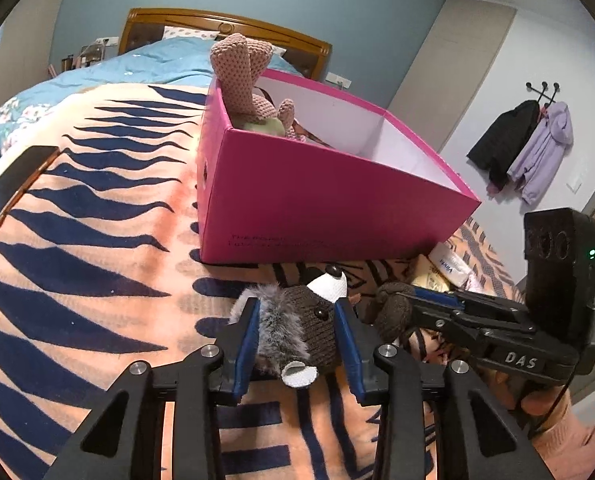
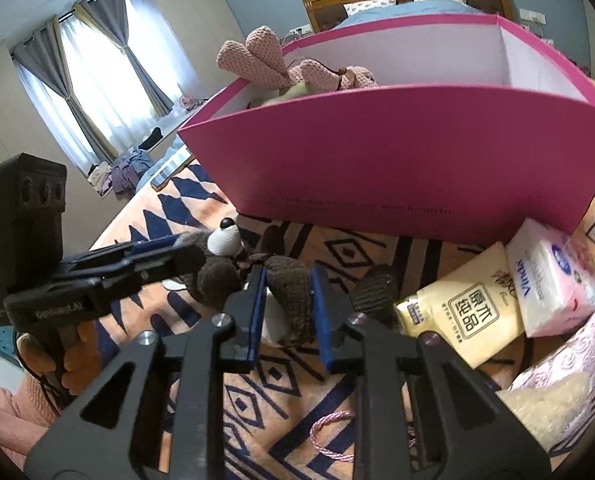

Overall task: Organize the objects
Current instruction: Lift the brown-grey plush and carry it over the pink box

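left gripper [image 1: 297,344]: blue pads closed against both sides of the head of the brown knitted toy [image 1: 317,320], which lies on the patterned blanket [image 1: 97,280]. right gripper [image 2: 287,300]: pads clamped on a limb of the same toy. pink box [image 1: 317,200]: standing just ahead of both tools, open-topped, with a pink crochet rabbit [image 1: 249,80] at its left end. tissue packs [image 2: 537,292]: right of the right gripper, beside the box. phone [image 1: 9,188]: far left of the left gripper.

Box [image 1: 321,200] magenta outside, white inside; blanket [image 1: 77,280] peach with navy stripes; plush toy [image 1: 301,320] brown, grey fur, white snout.
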`<action>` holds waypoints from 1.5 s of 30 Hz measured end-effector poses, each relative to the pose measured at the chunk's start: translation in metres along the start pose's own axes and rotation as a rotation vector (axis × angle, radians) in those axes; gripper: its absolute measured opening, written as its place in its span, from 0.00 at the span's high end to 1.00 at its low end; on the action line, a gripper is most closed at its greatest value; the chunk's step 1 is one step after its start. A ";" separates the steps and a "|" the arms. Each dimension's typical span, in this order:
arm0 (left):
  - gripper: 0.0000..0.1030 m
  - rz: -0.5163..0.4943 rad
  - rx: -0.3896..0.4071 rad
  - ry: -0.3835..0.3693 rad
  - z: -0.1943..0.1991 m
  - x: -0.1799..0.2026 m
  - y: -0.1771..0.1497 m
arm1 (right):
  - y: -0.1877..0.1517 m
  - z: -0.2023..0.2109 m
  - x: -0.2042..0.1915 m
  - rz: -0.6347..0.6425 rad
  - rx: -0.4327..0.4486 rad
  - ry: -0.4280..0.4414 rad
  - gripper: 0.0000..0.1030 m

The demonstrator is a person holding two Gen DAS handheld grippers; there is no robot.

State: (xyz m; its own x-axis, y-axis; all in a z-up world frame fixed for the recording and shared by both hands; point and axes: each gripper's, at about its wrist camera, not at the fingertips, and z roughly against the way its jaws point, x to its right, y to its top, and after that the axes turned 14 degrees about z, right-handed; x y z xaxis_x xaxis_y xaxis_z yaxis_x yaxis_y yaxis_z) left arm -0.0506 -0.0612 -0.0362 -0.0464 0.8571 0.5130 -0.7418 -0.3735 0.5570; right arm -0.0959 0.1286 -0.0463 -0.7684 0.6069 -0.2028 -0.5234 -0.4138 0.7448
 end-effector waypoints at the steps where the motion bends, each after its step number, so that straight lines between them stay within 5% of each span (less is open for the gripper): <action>1: 0.64 -0.001 -0.001 -0.002 0.000 0.000 0.000 | 0.001 0.001 0.000 -0.002 0.005 0.003 0.77; 3: 0.62 -0.034 -0.006 0.007 0.000 0.004 -0.003 | 0.002 0.004 -0.001 0.004 0.014 0.004 0.77; 6: 0.38 -0.076 -0.020 0.061 -0.004 0.008 -0.006 | 0.002 0.009 -0.001 0.008 0.026 0.003 0.77; 10: 0.32 -0.114 -0.061 0.076 -0.013 0.008 -0.012 | -0.002 0.006 0.001 -0.002 0.004 0.008 0.76; 17: 0.42 -0.073 -0.064 0.020 -0.013 -0.001 -0.010 | -0.008 0.004 0.006 -0.033 -0.022 0.030 0.67; 22: 0.44 -0.013 -0.069 -0.018 -0.012 -0.013 -0.006 | -0.013 0.000 -0.009 0.021 -0.054 0.047 0.46; 34: 0.44 -0.016 -0.064 -0.033 -0.008 -0.002 -0.007 | -0.008 -0.004 -0.015 0.069 -0.056 0.016 0.51; 45: 0.44 -0.093 0.061 -0.115 0.025 0.050 0.026 | 0.017 0.065 -0.007 0.126 0.087 -0.057 0.51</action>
State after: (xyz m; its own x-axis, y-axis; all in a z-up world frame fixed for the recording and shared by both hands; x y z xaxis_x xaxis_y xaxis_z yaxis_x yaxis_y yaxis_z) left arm -0.0551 -0.0372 0.0200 0.0999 0.8442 0.5266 -0.6971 -0.3182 0.6425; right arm -0.0759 0.1609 0.0092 -0.8025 0.5925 -0.0702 -0.3886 -0.4298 0.8150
